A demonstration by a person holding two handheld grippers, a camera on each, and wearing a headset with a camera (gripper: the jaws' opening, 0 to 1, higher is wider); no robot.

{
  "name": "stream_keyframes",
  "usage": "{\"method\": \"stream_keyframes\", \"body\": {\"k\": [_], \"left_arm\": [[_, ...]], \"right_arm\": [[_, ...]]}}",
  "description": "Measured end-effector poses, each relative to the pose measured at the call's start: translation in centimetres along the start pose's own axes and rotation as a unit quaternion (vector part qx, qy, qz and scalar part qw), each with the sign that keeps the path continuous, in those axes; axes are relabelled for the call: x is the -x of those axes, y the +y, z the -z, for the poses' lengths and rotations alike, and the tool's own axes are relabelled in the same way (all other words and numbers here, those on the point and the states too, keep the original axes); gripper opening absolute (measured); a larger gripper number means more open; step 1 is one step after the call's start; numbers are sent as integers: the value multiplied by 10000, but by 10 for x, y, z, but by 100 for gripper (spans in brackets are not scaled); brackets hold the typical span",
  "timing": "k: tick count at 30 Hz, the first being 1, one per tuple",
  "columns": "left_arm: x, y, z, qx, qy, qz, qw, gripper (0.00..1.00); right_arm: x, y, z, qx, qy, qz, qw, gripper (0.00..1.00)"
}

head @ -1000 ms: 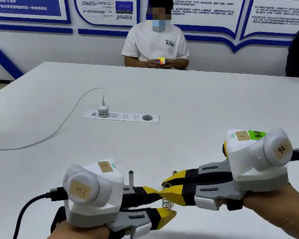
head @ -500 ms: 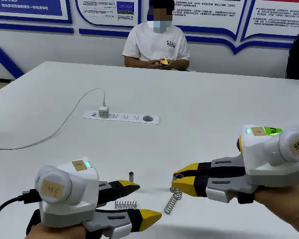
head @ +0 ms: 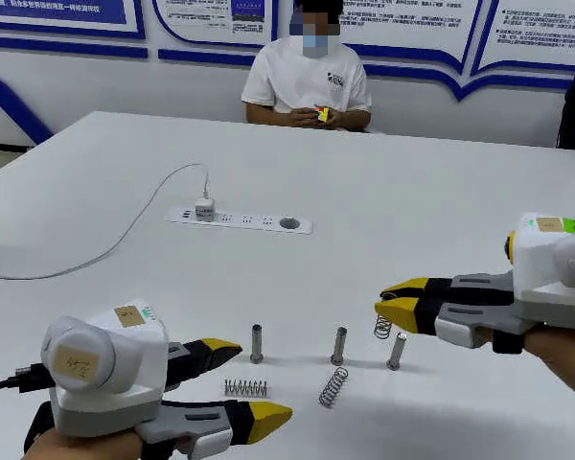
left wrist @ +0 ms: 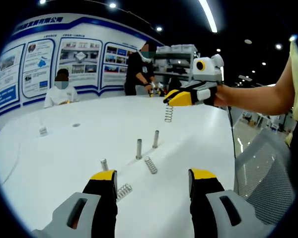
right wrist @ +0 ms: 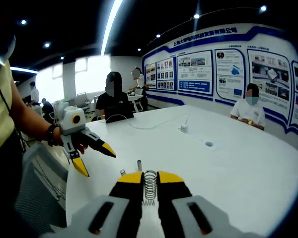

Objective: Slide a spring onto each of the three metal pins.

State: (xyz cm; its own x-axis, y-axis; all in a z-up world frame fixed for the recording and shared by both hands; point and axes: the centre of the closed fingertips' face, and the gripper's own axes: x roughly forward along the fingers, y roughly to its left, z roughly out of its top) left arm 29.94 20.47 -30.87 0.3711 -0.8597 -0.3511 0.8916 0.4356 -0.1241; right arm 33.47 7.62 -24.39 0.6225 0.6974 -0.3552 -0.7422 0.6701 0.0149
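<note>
Bench: white and wide (head: 412, 192), with a power strip (head: 240, 221) in its middle and a person (head: 307, 77) seated at the far side.
Pins: 3 standing in a row on the near side, namely left pin (head: 257, 343), middle pin (head: 339, 345) and right pin (head: 397, 351), every one bare.
Loose springs: 2 down on the bench; flat spring (head: 246, 387) lies just in front of the left pin, slanted spring (head: 333, 386) just in front of the middle pin.
Right gripper (head: 381, 307): jaws drawn narrow, pinching the held spring (head: 382, 327), which hangs from the tips just beside the right pin's top.
Left gripper (head: 264, 380): jaws spread wide with nothing between them, low over the bench near the flat spring.
</note>
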Motion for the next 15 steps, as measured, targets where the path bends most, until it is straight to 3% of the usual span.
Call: {"method": "stream_keyframes", "body": {"k": [8,15], "left_arm": [[3,1,1,57,-3,-24,10000,60],[3,-1,-1,62,-17,-13,10000,61]], "right_arm": [[6,-26,4,-96,-41,427,9990,11],[0,-41,20,-144,57,661,9977,11]]}}
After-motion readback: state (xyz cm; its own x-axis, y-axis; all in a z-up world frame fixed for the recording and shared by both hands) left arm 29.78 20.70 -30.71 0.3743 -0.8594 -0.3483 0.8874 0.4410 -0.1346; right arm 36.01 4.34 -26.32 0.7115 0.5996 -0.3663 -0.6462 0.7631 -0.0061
